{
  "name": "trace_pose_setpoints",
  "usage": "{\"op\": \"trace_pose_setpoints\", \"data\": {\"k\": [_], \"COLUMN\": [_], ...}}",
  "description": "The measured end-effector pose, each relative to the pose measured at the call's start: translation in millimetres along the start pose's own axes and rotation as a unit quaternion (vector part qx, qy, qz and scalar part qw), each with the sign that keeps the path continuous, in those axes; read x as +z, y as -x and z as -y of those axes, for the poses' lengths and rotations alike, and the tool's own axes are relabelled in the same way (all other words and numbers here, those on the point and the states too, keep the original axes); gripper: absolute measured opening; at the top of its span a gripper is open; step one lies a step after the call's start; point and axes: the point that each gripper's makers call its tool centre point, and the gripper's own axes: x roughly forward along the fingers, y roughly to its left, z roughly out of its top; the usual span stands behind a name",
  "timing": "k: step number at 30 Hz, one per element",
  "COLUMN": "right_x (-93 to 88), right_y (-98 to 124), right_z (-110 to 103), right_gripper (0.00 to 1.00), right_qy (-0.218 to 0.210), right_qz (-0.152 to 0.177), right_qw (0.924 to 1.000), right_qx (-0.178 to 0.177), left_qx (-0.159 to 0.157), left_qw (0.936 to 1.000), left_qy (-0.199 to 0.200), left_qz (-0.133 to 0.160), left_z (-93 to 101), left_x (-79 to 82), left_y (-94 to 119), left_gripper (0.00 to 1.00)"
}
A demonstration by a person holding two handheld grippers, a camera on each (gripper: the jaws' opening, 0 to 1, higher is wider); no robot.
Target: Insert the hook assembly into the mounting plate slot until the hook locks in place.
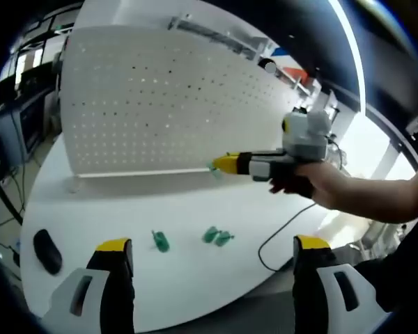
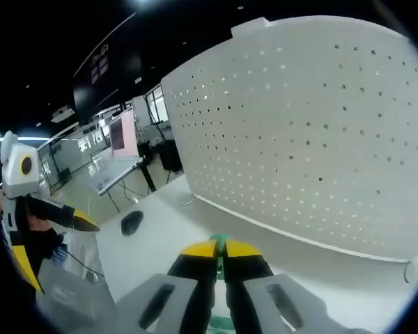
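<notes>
Nearby, spare hooks (image 1: 216,236), mouse (image 1: 47,251), perhaps cable (image 1: 279,240).

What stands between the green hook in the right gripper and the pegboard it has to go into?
Nothing visible does. The right gripper is shut on the green hook, and only bare white table lies between it and the white pegboard.

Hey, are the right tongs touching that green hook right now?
Touching. In the right gripper view, the right tongs are closed on the green hook, its tip pinched between the yellow tips, near the white pegboard.
</notes>
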Motion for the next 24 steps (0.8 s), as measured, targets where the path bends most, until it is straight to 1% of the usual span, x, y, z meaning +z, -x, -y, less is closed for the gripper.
{"op": "trace_pose_setpoints", "data": {"k": [1,3,5,8,11,12,14,17,20,23,24], "right_x": [6.2,9.6,15.6,22.1,24.4,27.8,30.2,35.3,40.6,44.8,45.5], "right_y": [9,17,29,42,53,57,63,69,75,81,82], "right_z": [-1,-2,-9,-18,-26,-31,-39,-53,-63,-74,-76], "right_gripper": [0.0,0.0,0.0,0.0,0.0,0.0,0.0,0.0,0.0,0.0,0.0], "right_qy": [-0.018,-0.028,-0.045,-0.051,-0.06,-0.072,-0.088,-0.096,-0.098,-0.1,-0.101], "right_qz": [0.02,0.031,0.049,0.064,0.07,0.082,0.089,0.104,0.123,0.135,0.136], "right_qw": [0.9996,0.9991,0.9978,0.9966,0.9957,0.994,0.9921,0.9897,0.9871,0.9852,0.9848], "right_qx": [-0.006,-0.01,-0.008,-0.004,-0.004,0.0,0.007,0.024,0.031,0.037,0.039], "left_qx": [-0.003,-0.004,0.0,-0.001,-0.004,-0.005,-0.01,-0.008,-0.016,-0.029,-0.031], "left_qw": [1.0,1.0,0.9998,0.9998,0.9998,0.9998,0.9996,0.9995,0.9992,0.9983,0.9977], "left_qy": [-0.001,-0.003,-0.008,-0.013,-0.013,-0.014,-0.015,-0.018,-0.017,-0.01,-0.01], "left_qz": [0.001,0.006,0.016,0.017,0.016,0.016,0.019,0.024,0.034,0.05,0.06], "left_z": [2.7,4.6,5.0,7.3,10.8,12.0,15.7,17.4,21.2,25.8,27.0], "left_x": [2.9,6.4,11.2,12.5,13.2,14.1,16.9,20.8,27.5,37.3,42.1], "left_y": [-1,-1,-1,-3,-6,-7,-8,-10,-10,-10,-9], "left_gripper": [0.96,0.96,0.96,0.96,0.95,0.94,0.91,0.89,0.82,0.69,0.63]}}
